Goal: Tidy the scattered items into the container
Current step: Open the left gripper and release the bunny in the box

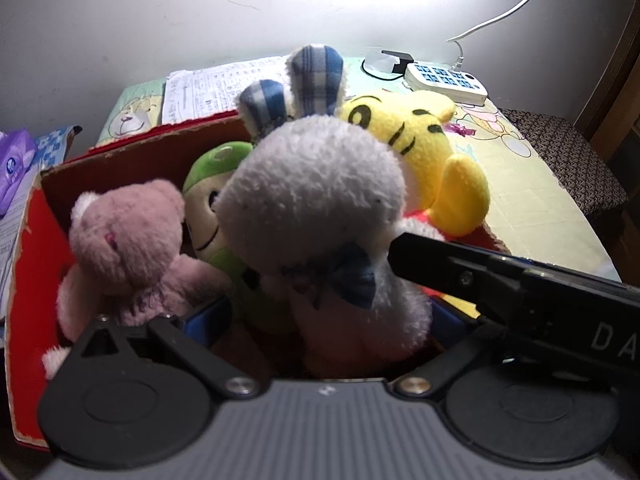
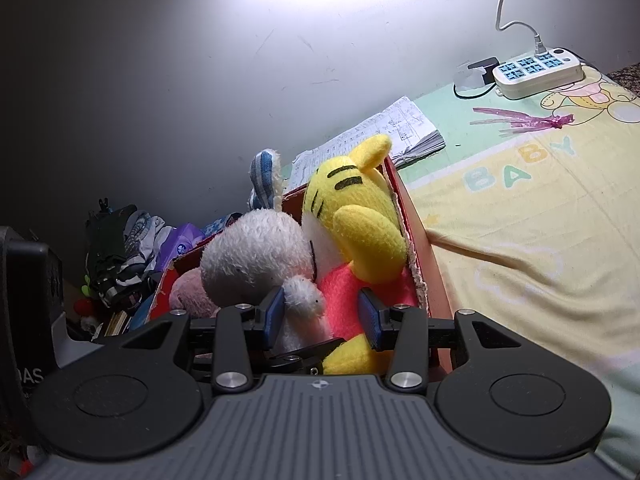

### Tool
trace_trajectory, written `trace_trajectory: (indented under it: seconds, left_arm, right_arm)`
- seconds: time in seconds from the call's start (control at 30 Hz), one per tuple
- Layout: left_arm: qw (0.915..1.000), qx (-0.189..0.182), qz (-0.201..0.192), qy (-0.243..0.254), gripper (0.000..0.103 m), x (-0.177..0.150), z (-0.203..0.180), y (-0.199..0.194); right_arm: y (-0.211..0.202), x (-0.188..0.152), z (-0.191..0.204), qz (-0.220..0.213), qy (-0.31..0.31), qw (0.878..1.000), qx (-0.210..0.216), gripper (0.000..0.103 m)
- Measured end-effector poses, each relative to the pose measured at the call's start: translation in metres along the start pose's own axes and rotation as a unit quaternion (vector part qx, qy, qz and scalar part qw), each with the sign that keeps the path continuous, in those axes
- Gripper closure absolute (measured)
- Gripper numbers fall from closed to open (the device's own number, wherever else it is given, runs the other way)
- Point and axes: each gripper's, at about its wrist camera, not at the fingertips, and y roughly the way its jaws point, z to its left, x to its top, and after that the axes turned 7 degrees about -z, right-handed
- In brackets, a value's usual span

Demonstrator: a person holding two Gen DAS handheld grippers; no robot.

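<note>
A red cardboard box [image 1: 28, 264] holds a pink plush bear [image 1: 128, 240], a green plush frog [image 1: 212, 204], a white plush rabbit [image 1: 316, 200] with blue checked ears, and a yellow plush tiger [image 1: 424, 148]. My left gripper [image 1: 320, 320] is open around the rabbit's body, its blue pads either side. The right gripper's black body reaches in from the right [image 1: 520, 292]. In the right wrist view my right gripper [image 2: 322, 314] is open over the box [image 2: 420, 272], its blue pads [image 2: 274, 312] beside the rabbit's paw [image 2: 304, 300] and the tiger's red shirt [image 2: 344, 292].
A power strip [image 2: 536, 70] with a white cable and a stack of printed papers [image 2: 400, 136] lie at the back of the baby-print cloth [image 2: 520, 208]. A purple tissue pack [image 1: 16, 168] and clutter [image 2: 120, 256] sit left of the box.
</note>
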Motion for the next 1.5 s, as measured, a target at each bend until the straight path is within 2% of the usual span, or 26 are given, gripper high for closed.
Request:
trace_trajectory:
  seconds: [0.17,0.37,0.53,0.83,1.17,1.4,1.5]
  left_arm:
    - [0.9999,0.011,-0.003,-0.005,0.001,-0.001,0.001,-0.009]
    - [0.9994,0.036,0.0,-0.001,0.001,-0.001,-0.001,-0.018]
    - [0.998,0.061,-0.012,0.007,0.001,-0.003,-0.004,-0.029]
    - [0.9956,0.088,-0.031,-0.001,0.001,-0.006,-0.004,-0.048]
    - [0.993,0.114,-0.031,0.003,0.001,-0.011,-0.004,-0.062]
    - [0.9919,0.116,-0.053,-0.002,0.001,-0.002,0.004,-0.085]
    - [0.9908,0.128,-0.044,-0.008,0.001,-0.001,0.012,-0.083]
  right_arm:
    - [-0.007,0.0,0.005,-0.007,-0.008,1.0,-0.002,0.057]
    - [-0.025,0.005,0.014,-0.041,-0.037,0.998,-0.025,0.05]
    - [-0.028,0.005,0.015,-0.04,-0.049,0.996,-0.059,0.05]
    - [-0.038,0.006,0.019,-0.05,-0.065,0.992,-0.092,0.05]
    - [-0.044,0.002,0.029,-0.044,-0.085,0.989,-0.111,0.05]
    - [-0.047,0.004,0.031,-0.047,-0.073,0.989,-0.12,0.05]
    - [-0.048,0.005,0.035,-0.049,-0.068,0.989,-0.118,0.05]
